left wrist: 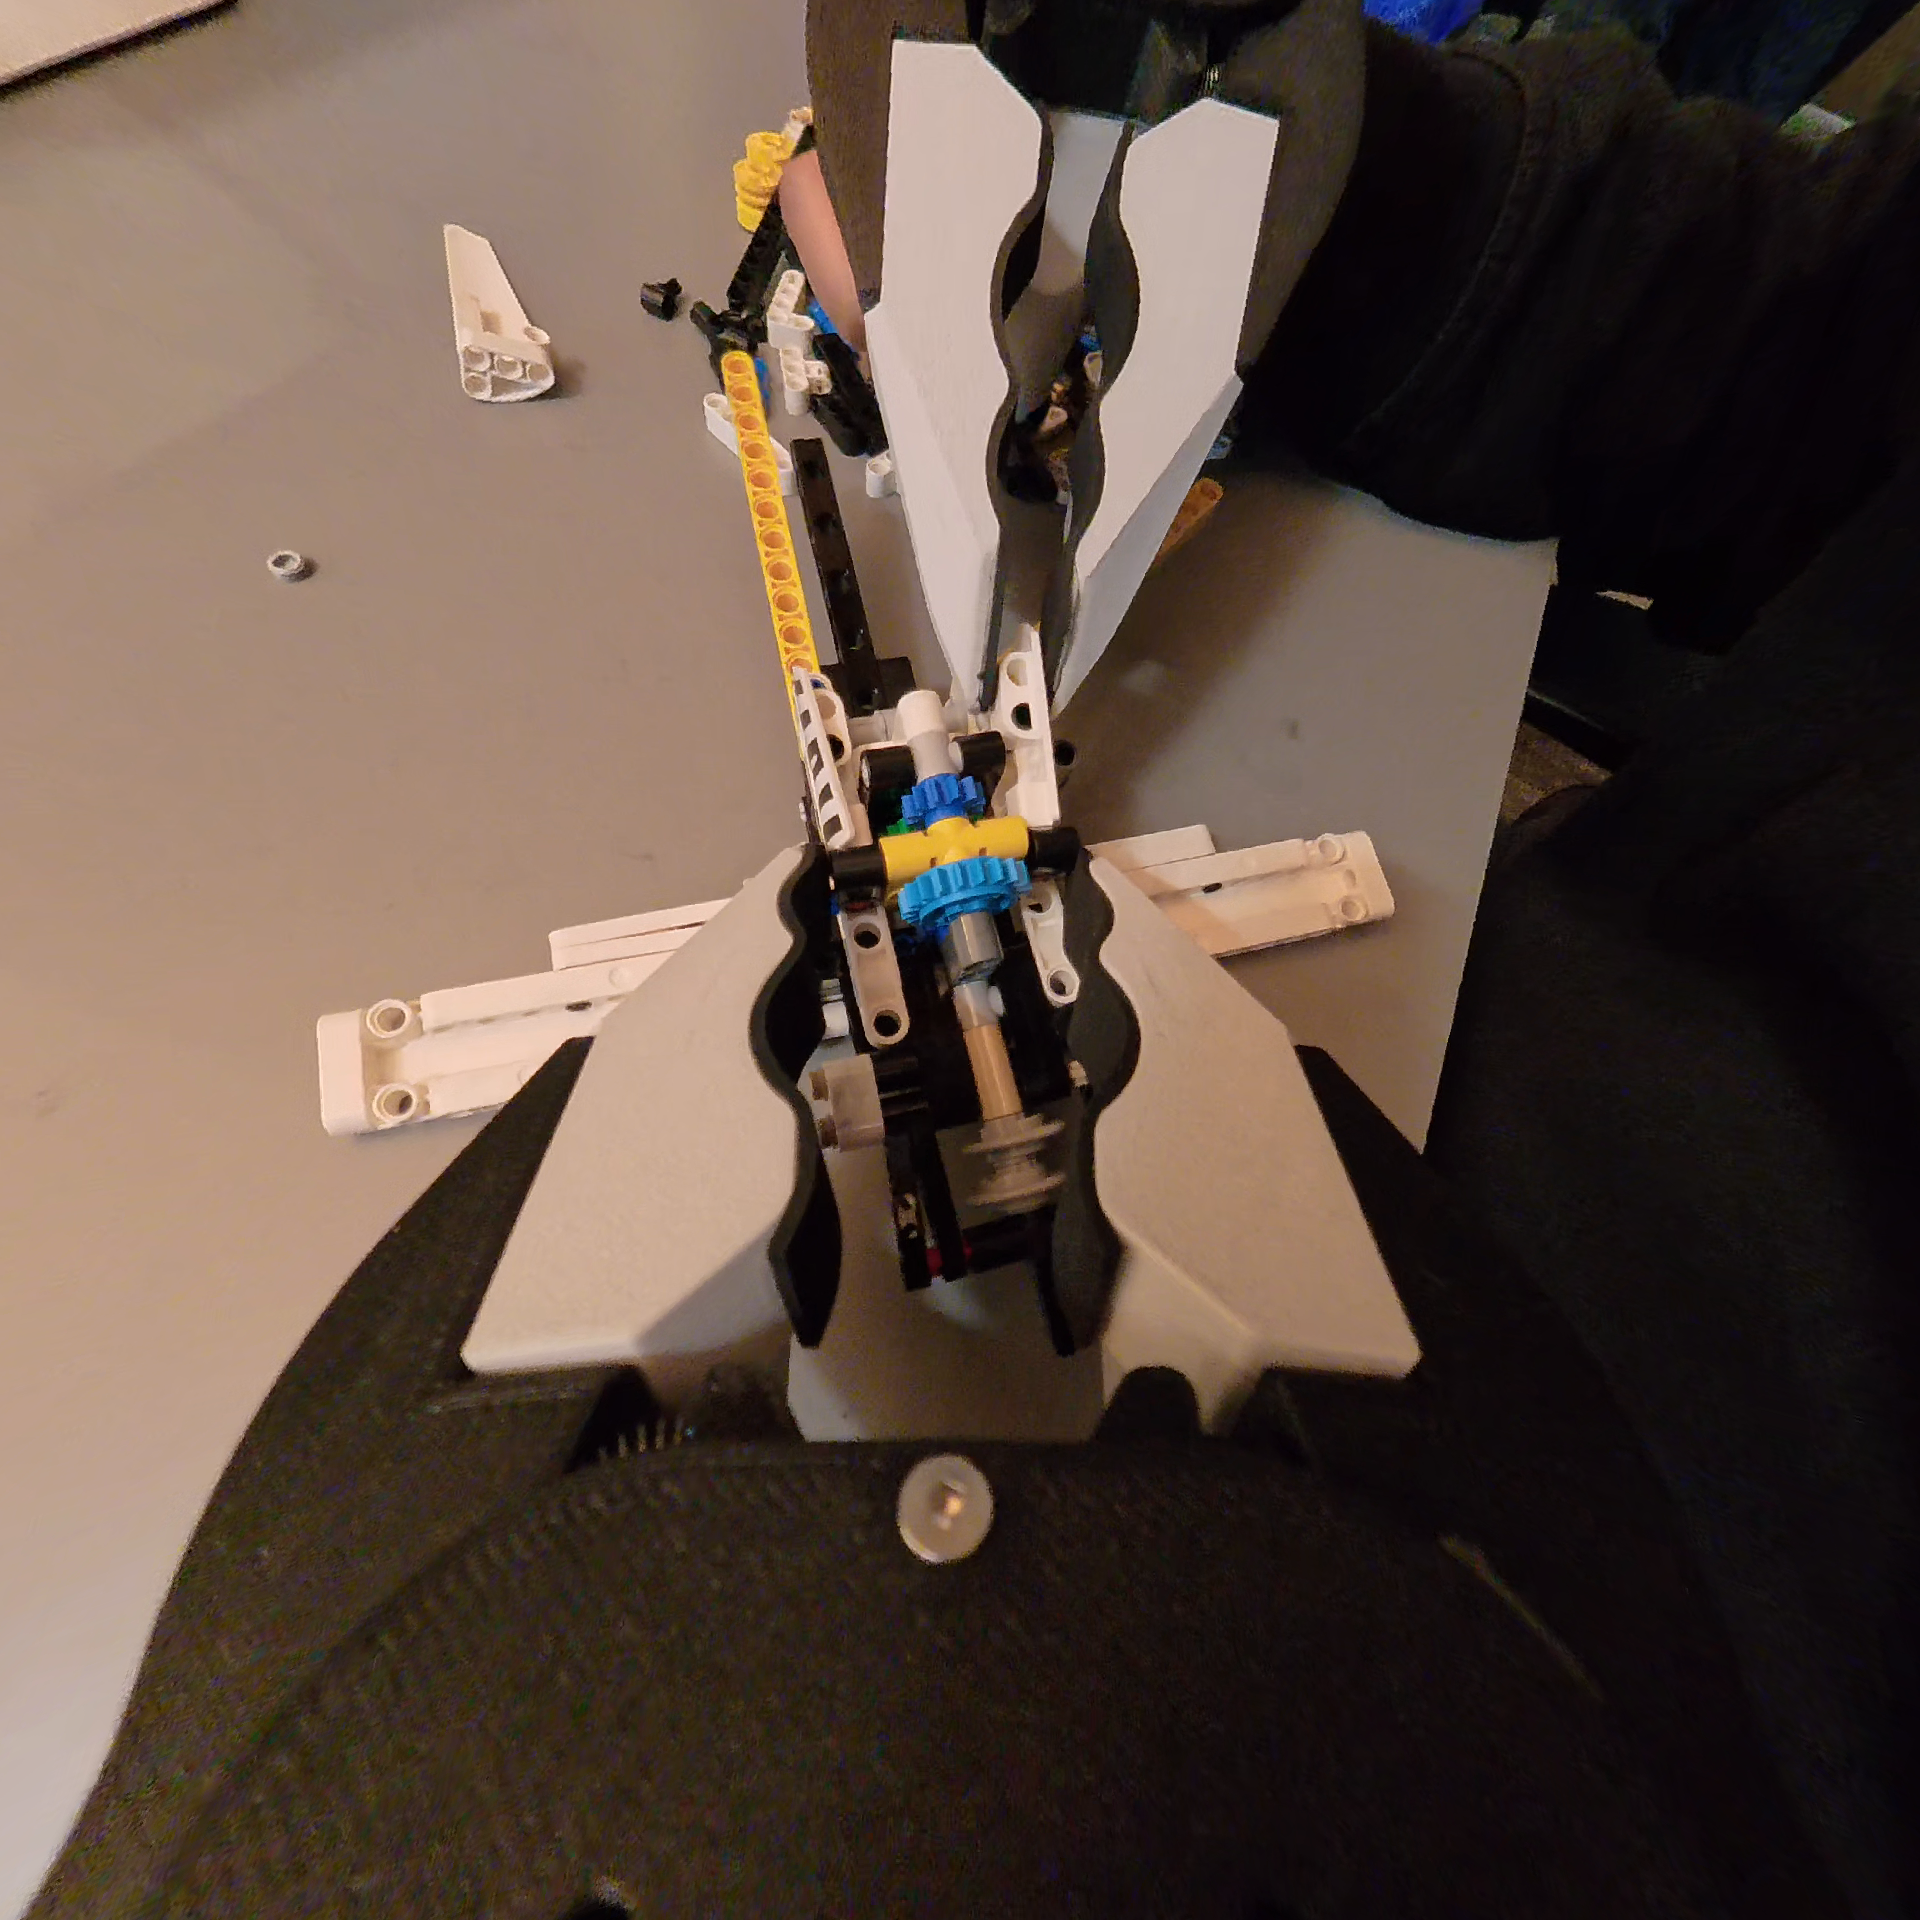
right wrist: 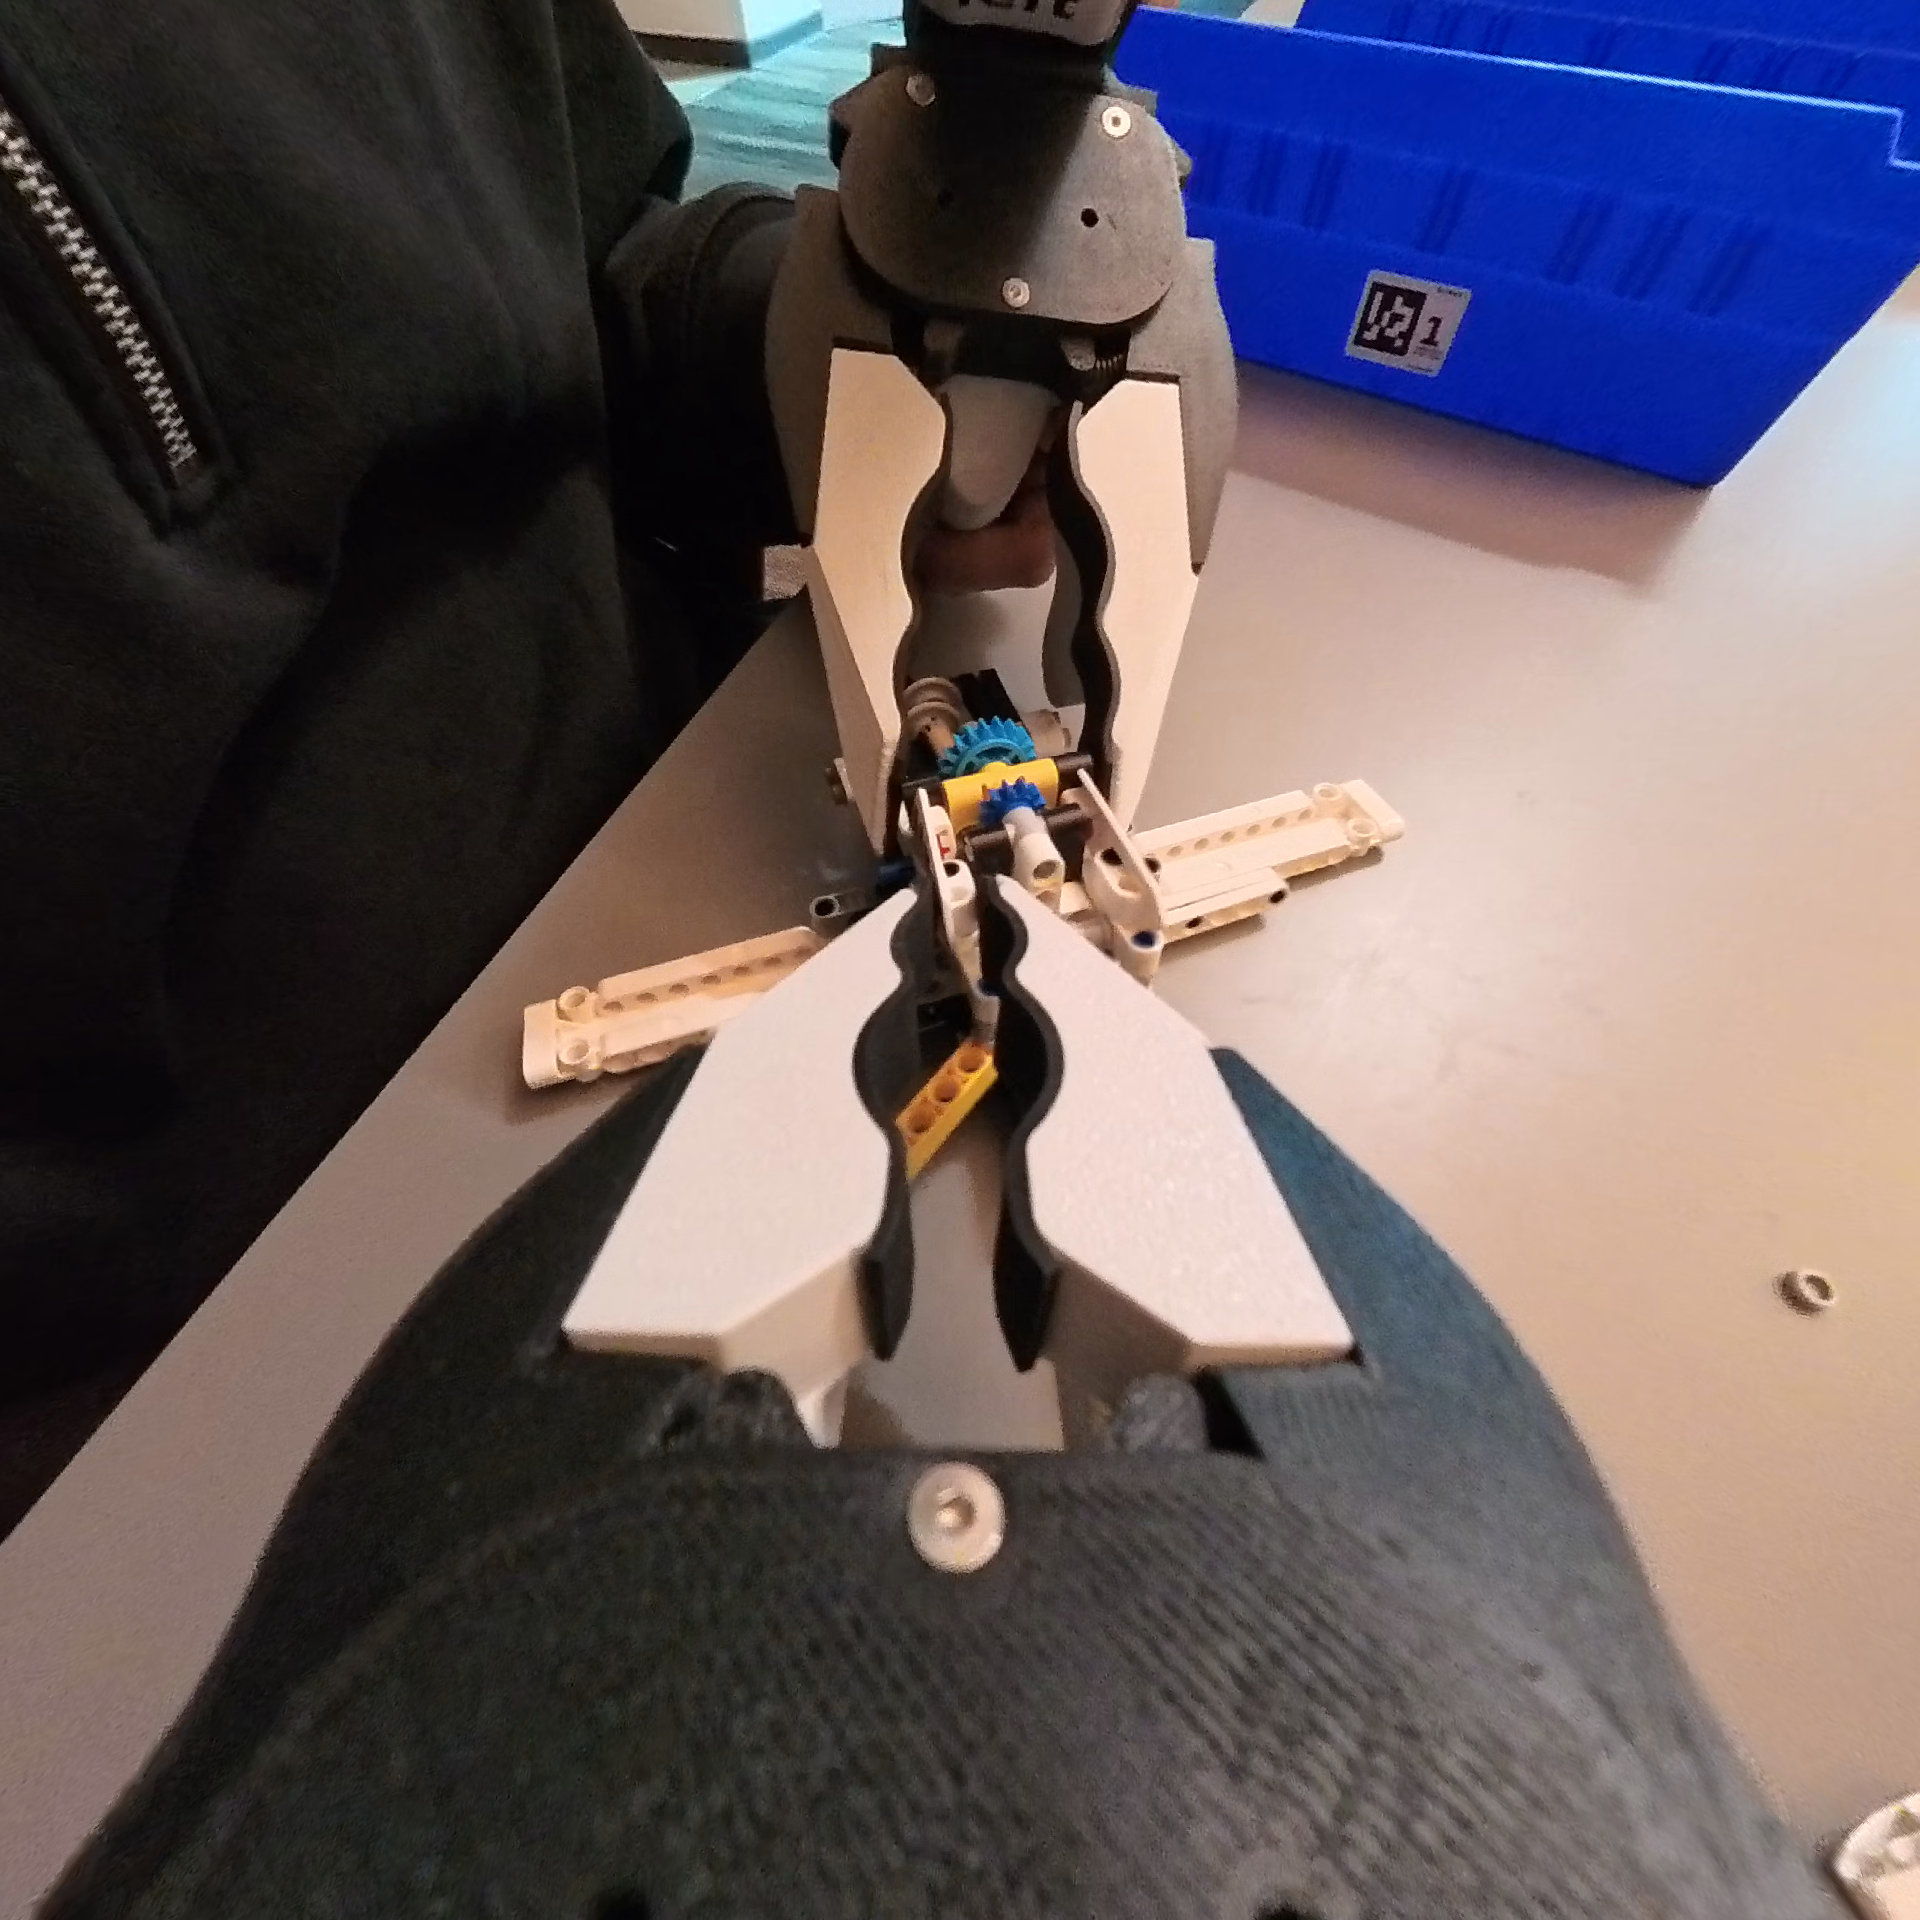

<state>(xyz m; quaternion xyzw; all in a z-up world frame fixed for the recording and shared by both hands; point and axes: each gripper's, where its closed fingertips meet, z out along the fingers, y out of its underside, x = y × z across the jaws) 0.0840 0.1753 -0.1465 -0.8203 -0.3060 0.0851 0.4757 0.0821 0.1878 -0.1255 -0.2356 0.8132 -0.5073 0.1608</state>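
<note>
The left hand-held gripper (left wrist: 951, 883) stands partly open around the body of a toy-brick model (left wrist: 940, 935) that rests on the grey surface (left wrist: 312, 727), its black pads (left wrist: 795, 935) pressed against the ends of the black cross-pin on either side of a yellow hub (left wrist: 951, 844) and two blue gears (left wrist: 961, 888). The right hand-held gripper (right wrist: 961, 914) comes in from the opposite end, its fingers nearly together and pinched on a thin white beam (right wrist: 961, 925) at the model's front edge (the same grip shows from afar in the left wrist view, where its tips meet the white piece). White wing panels (left wrist: 457, 1049) stick out flat to both sides of the model, lying on the surface. A long yellow beam (left wrist: 769, 520) and a black beam (left wrist: 831, 551) run away from the model toward a heap of loose bricks (left wrist: 790, 332). A white panel (left wrist: 494, 322) and a small grey ring (left wrist: 291, 564) lie apart on the surface. A blue bin (right wrist: 1558, 260) sits behind the left hand-held gripper, and a person's dark sleeve (right wrist: 312, 520) fills the side.
</note>
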